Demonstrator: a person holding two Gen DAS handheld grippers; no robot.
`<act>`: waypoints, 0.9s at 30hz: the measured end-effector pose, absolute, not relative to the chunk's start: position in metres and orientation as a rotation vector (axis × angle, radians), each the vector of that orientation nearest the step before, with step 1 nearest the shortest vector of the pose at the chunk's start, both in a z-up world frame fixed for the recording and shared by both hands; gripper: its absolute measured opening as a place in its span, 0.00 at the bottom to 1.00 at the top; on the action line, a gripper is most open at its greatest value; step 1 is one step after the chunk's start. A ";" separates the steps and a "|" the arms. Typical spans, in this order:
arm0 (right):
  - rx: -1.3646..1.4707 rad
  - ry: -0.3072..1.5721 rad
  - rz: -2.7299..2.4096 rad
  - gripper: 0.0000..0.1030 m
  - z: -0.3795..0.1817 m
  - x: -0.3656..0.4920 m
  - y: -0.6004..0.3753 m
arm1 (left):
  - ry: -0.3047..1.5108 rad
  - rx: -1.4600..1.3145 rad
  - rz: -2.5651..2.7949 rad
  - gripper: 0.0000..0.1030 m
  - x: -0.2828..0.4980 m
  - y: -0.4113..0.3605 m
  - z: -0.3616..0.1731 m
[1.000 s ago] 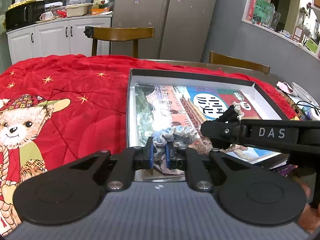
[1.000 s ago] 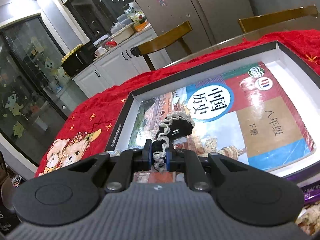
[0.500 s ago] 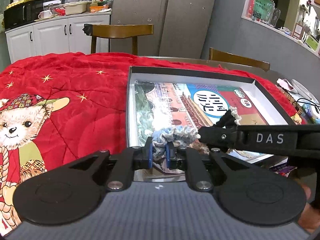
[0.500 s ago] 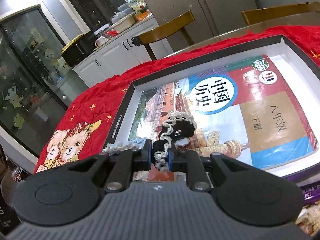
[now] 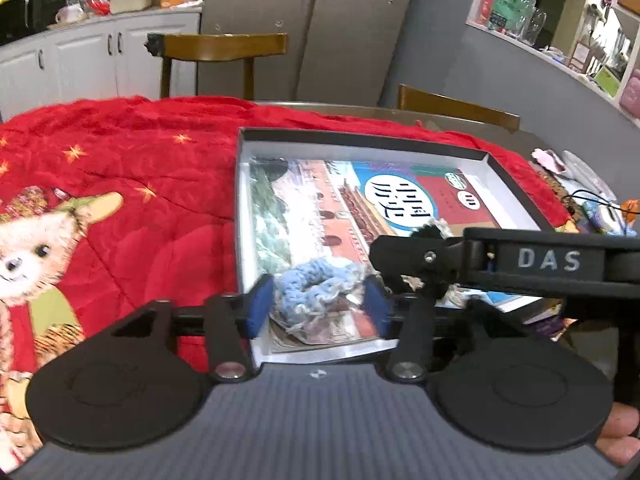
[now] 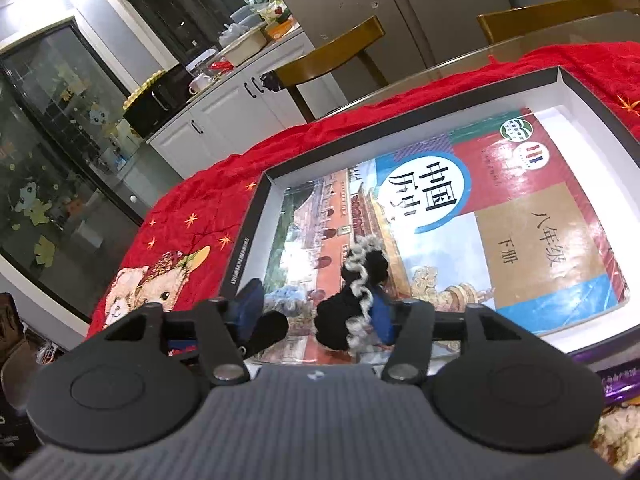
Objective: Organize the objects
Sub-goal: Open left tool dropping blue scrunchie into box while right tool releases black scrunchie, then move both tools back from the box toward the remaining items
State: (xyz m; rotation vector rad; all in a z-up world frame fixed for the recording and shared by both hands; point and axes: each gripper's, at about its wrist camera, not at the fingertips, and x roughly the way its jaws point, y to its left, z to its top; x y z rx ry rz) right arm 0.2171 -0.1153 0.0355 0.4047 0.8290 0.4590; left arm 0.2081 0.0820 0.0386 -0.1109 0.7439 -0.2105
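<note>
My left gripper (image 5: 320, 308), just opened: blue scrunchie (image 5: 316, 284) loose between. My right gripper (image 6: 316, 312), just opened: black scrunchie (image 6: 352, 312) resting against one pad, on textbook (image 6: 500, 232).

kitchen-dining room, dim indoor light. grey wall (image 5: 460, 64); white base cabinets (image 5: 100, 60) with cluttered counter; tall grey fridge doors (image 5: 320, 28); two wooden chairs (image 5: 220, 46); white wall shelf (image 5: 560, 20); dark glass-front cabinet (image 6: 52, 128) with stickers.

Even indoor light, glare washing the glossy book cover (image 6: 460, 236) in its box, fisheye bending everything beyond it, and a slight blur, probably motion, softening the left view.
</note>
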 end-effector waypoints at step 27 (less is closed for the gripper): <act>0.372 0.522 0.472 0.81 0.146 0.135 -0.172 | 0.419 -0.079 -0.189 0.70 0.092 0.081 0.169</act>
